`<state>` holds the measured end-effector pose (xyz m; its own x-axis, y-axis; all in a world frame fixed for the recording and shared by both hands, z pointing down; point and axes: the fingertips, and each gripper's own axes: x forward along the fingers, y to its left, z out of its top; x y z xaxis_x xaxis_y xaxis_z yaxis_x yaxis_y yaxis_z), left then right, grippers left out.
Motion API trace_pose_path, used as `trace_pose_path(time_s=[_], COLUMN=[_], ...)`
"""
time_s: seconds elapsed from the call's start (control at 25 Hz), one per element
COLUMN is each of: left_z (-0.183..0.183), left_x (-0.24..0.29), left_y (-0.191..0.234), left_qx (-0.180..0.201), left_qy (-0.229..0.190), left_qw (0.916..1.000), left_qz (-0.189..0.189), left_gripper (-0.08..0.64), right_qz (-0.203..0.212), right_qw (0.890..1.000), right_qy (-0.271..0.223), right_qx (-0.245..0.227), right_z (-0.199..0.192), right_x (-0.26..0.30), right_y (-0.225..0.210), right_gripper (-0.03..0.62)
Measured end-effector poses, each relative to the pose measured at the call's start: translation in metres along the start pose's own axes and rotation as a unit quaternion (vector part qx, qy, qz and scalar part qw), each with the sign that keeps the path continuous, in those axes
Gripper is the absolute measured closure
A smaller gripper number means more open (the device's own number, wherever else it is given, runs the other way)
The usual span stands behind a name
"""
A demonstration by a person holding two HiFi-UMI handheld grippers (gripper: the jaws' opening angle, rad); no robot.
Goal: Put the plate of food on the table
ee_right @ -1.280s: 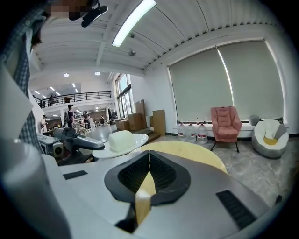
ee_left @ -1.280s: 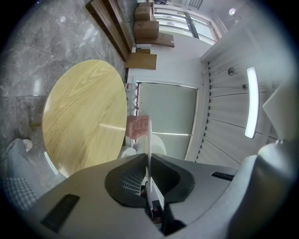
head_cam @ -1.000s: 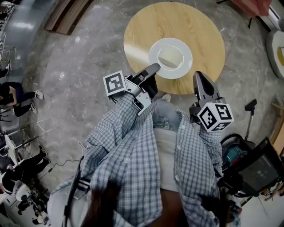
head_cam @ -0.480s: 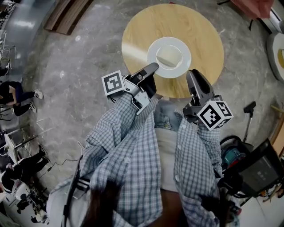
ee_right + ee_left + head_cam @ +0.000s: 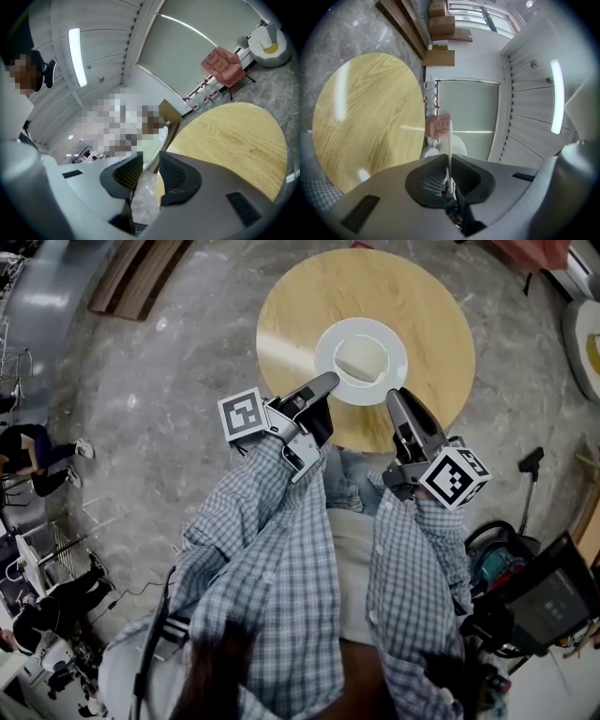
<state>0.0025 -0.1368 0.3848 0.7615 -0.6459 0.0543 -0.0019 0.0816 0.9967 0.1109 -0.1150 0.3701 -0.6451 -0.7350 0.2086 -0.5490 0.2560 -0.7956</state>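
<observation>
In the head view, a white plate (image 5: 328,345) with a pale piece of food (image 5: 356,362) is seen over the middle of a round wooden table (image 5: 427,306). Its near-left rim is met by the left gripper (image 5: 323,382), and its near-right rim by the tip of the right gripper (image 5: 394,397). Both arms are covered by checked sleeves (image 5: 272,549).

In the left gripper view, the plate (image 5: 450,138) is seen edge-on as a thin white line, and the jaws of the left gripper (image 5: 449,160) are closed on its rim. The table (image 5: 365,117) is seen at the left.

In the right gripper view, the jaws of the right gripper (image 5: 151,161) are held narrowly apart, and the plate's (image 5: 158,138) rim is seen just at their tips. Whether it is touched cannot be told. The table (image 5: 234,140) is seen at the right, and a pink armchair (image 5: 222,65) well beyond it.
</observation>
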Motion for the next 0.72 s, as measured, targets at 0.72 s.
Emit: trace_pose_path(time_s=[0.72], left_z=[0.031], left_x=[0.041], left_y=[0.034], left_qx=[0.007], left_qy=[0.056], left_qw=[0.9977], left_qz=[0.037], left_gripper=[0.538], right_qz=[-0.069], right_qw=[0.996], right_qy=[-0.003], right_qx=[0.053], right_z=[0.006], right_x=[0.033], right_y=[-0.051], right_gripper=[0.515])
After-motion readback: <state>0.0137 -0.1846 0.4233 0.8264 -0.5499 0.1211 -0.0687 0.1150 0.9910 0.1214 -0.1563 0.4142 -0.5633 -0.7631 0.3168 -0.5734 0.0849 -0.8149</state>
